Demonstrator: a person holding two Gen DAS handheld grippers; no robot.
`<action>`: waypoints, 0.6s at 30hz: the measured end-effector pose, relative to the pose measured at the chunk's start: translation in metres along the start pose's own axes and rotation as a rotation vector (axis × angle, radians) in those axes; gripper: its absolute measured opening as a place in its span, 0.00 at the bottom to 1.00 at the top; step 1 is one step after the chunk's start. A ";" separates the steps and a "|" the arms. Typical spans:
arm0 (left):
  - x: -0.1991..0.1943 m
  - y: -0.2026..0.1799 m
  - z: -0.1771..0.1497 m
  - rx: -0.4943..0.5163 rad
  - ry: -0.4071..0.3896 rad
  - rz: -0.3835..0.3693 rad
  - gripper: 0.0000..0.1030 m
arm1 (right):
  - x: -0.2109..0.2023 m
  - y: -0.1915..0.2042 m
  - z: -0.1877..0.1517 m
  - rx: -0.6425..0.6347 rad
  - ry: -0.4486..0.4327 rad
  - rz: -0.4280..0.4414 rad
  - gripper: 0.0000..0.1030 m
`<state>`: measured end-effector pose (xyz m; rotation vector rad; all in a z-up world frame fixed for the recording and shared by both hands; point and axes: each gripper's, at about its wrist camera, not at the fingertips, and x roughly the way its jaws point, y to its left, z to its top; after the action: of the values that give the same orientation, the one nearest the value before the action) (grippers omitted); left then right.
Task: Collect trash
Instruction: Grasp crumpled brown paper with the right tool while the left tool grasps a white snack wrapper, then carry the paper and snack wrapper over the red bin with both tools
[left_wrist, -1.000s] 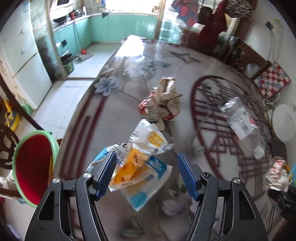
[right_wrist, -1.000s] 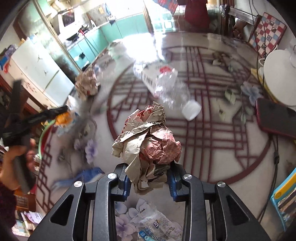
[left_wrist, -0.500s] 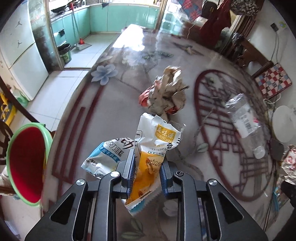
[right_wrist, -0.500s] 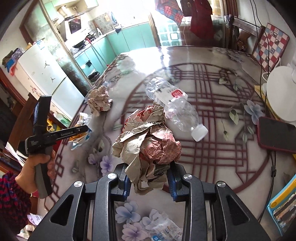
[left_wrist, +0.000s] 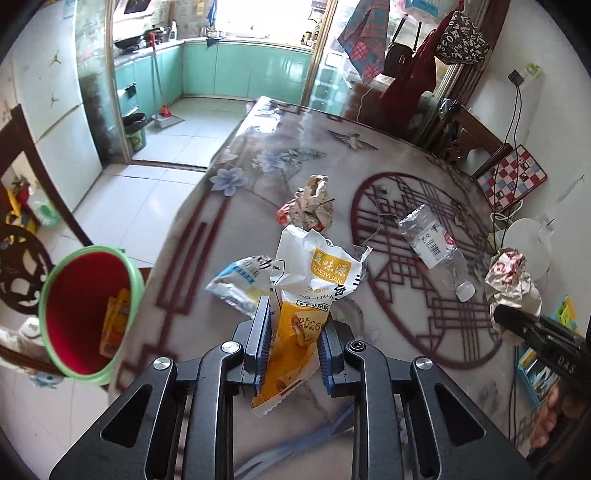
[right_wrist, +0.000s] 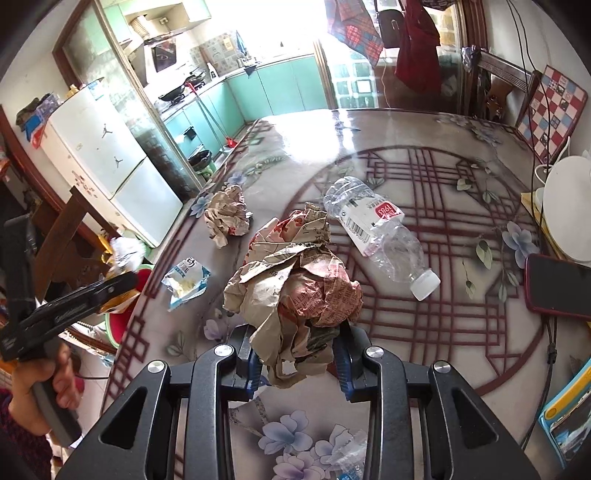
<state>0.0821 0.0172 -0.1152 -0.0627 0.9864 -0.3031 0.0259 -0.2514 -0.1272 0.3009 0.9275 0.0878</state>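
A: Where is the trash now?

B: The snack wrapper (left_wrist: 312, 295) is clamped between the pads of the left gripper (left_wrist: 293, 349), held above the worktop (left_wrist: 424, 177), near its left edge. The right gripper (right_wrist: 295, 356) is pressed together on a crumpled paper ball (right_wrist: 295, 280), also off the surface.

A: So which step is it?

B: I judge both picks are done and the carry to the bin (left_wrist: 88, 314) comes next. The bin is green outside, red inside, standing beside the worktop edge on the left, w/ one orange wrapper already in it.

A: What does the next move need?

B: Bring the left load over the bin mouth, then open the jaws; the wrapper is light, so it may drift. The right hand must cross farther, I think.

A: What is left on the worktop?

B: A blue-white packet (left_wrist: 240, 282), a 2nd paper ball (left_wrist: 308, 203) and a clear plastic bottle (right_wrist: 380, 236).

A: Any text to read?

B: On the wrapper "YIWEIYUAN" under yellow-boxed Chinese characters, and "2026" lower down. The bottle has a barcode and a red label; its digits are not sure for me.
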 end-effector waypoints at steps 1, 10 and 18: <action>-0.004 0.000 -0.002 -0.003 -0.001 0.000 0.21 | 0.000 0.002 0.000 0.000 -0.001 0.001 0.29; -0.016 0.006 -0.012 0.006 -0.010 0.000 0.21 | 0.003 0.023 0.001 -0.025 -0.002 0.016 0.29; -0.023 0.021 -0.012 -0.002 -0.028 -0.006 0.21 | 0.001 0.042 0.000 -0.042 -0.010 0.010 0.29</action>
<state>0.0647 0.0444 -0.1076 -0.0719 0.9588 -0.3060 0.0290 -0.2107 -0.1156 0.2664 0.9136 0.1145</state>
